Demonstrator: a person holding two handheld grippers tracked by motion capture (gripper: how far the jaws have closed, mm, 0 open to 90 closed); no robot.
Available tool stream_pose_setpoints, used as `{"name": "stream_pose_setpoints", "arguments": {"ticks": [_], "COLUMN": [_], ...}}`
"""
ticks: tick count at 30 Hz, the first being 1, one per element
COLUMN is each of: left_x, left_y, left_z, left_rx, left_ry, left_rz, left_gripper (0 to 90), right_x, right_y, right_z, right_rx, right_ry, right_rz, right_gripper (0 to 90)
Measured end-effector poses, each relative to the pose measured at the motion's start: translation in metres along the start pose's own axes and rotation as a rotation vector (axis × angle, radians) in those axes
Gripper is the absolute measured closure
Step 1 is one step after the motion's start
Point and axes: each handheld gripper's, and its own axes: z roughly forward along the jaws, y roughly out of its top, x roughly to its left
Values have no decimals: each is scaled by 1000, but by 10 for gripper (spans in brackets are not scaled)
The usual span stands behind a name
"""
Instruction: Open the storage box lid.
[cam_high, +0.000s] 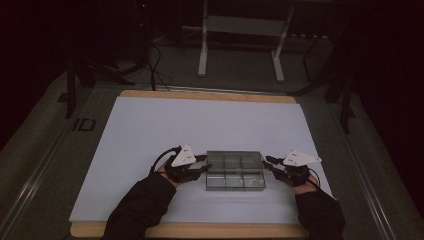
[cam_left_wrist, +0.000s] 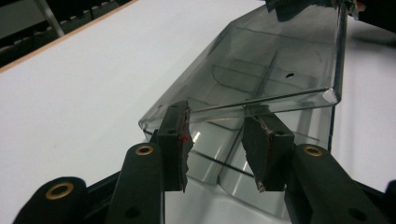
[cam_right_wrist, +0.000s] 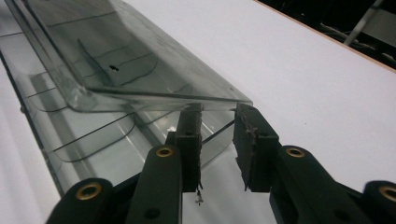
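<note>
The left gripper (cam_high: 206, 165) and right gripper (cam_high: 267, 164) flank the clear compartment box (cam_high: 235, 171) on the bench (cam_high: 150, 125), each at one short end of its long axis, jaws part-open with the raised lid's (cam_left_wrist: 280, 56) edge just past their tips, unclamped.

Honestly can't tell from the high view whether either hand-held gripper actually touches the clear box (cam_high: 235, 171), it's too small there. Both gripper views cut the box off at the frame edge, and the room behind the desk (cam_high: 150, 125) is just darkness.
</note>
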Motion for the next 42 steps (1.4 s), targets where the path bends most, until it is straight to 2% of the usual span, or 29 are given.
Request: {"name": "stream_pose_setpoints", "arguments": {"ticks": [3,5,9,13,21,42], "left_x": [1,4,6,8,17,34], "left_y": [2,3,5,8,11,13], "left_z": [1,1,2,4,7,20], "left_rx": [-15,-33,-40,-44,-93,-146], "left_ry": [25,32,41,69,88,109], "left_rz": [2,-12,-10,-3,-57,-147], "left_gripper": [685,705,713,735,760,795], "right_x": [-2,-3,-4,-5,-7,-12], "right_y": [3,4,8,10,16,25], "right_z": [1,1,3,5,10,20], "right_rx": [-11,-19,-26,-37,-64,-108], "right_ry": [-4,-8,-13,-22,-45,-119], "right_rz": [3,5,4,7,28,59], "right_gripper": [749,752,761,779,792,790]}}
